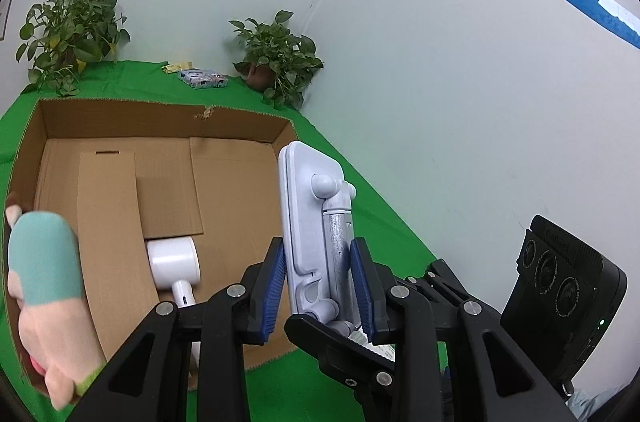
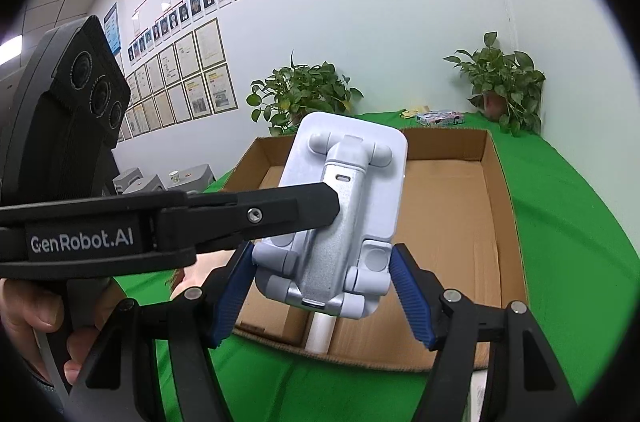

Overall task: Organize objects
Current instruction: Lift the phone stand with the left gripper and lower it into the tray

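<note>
A light grey folding phone stand (image 1: 316,230) is held above the near right edge of an open cardboard box (image 1: 160,126). My left gripper (image 1: 318,286) is shut on the stand, its blue pads (image 1: 272,286) pressing both sides. In the right wrist view the stand (image 2: 340,222) sits between my right gripper's (image 2: 320,298) blue pads (image 2: 412,302), which stand apart from it on the right side. The left gripper's black finger (image 2: 256,214) crosses the stand there. Inside the box lie a white handheld device (image 1: 176,270) and a plush toy (image 1: 44,294).
The box (image 2: 500,206) rests on a green cloth (image 1: 360,206). Two potted plants (image 1: 276,58) (image 1: 68,34) and a small colourful packet (image 1: 202,78) stand at the back by the white wall. A person's hand (image 2: 24,322) holds the left gripper's handle.
</note>
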The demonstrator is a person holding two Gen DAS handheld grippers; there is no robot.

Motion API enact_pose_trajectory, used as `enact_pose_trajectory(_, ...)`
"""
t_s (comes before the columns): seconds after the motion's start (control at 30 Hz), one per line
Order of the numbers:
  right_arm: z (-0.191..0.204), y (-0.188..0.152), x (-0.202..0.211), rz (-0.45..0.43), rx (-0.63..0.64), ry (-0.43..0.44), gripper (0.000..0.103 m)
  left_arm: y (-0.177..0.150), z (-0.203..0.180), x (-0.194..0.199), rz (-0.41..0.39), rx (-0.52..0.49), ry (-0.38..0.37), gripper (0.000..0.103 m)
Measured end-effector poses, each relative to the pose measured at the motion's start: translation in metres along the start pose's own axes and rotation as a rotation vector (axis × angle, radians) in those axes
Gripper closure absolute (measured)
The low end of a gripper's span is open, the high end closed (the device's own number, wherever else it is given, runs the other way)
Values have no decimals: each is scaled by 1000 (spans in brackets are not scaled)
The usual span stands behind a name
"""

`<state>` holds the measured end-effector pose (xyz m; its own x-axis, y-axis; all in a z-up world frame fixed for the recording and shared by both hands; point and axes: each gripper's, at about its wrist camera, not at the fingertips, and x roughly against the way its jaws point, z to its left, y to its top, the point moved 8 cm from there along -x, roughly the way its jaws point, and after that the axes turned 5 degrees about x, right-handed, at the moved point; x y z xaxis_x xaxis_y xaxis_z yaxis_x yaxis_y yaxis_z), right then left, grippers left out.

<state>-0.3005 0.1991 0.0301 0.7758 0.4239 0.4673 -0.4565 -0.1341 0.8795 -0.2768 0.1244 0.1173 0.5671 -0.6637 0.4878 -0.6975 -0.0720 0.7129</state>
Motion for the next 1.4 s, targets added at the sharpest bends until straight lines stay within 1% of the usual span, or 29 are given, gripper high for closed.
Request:
enact_pose_trajectory(0.17, -12, 4, -18, 29, -13, 6, 36, 12, 10, -24, 19, 10, 23, 74)
enact_pose_trajectory(0.27, -18, 2, -31, 63, -17, 21, 36, 10, 23, -41, 37, 32, 33, 74)
enact_pose_trajectory(0.47, -29, -19, -59, 151, -49, 62, 36, -10, 58, -81, 95, 98, 60, 74)
enact_pose_trajectory(0.67, -38, -51, -85, 263, -81, 98, 36, -39, 90, -120, 166, 177, 73, 75)
enact_pose_trajectory(0.87, -48, -79, -99, 339, -121, 125, 36, -61, 108, -149, 221, 220, 103, 75)
enact_pose_trajectory(1.07, -54, -99, -106, 391, -149, 146, 36, -75, 117, -169, 254, 257, 132, 75)
enact_pose_trajectory(1.2, -57, -107, -111, 418, -148, 142, 36, -82, 125, -176, 266, 280, 145, 74)
enact_pose_trajectory(1.4, -55, -117, -118, 447, -157, 137, 36, -86, 126, -182, 288, 241, 200, 74)
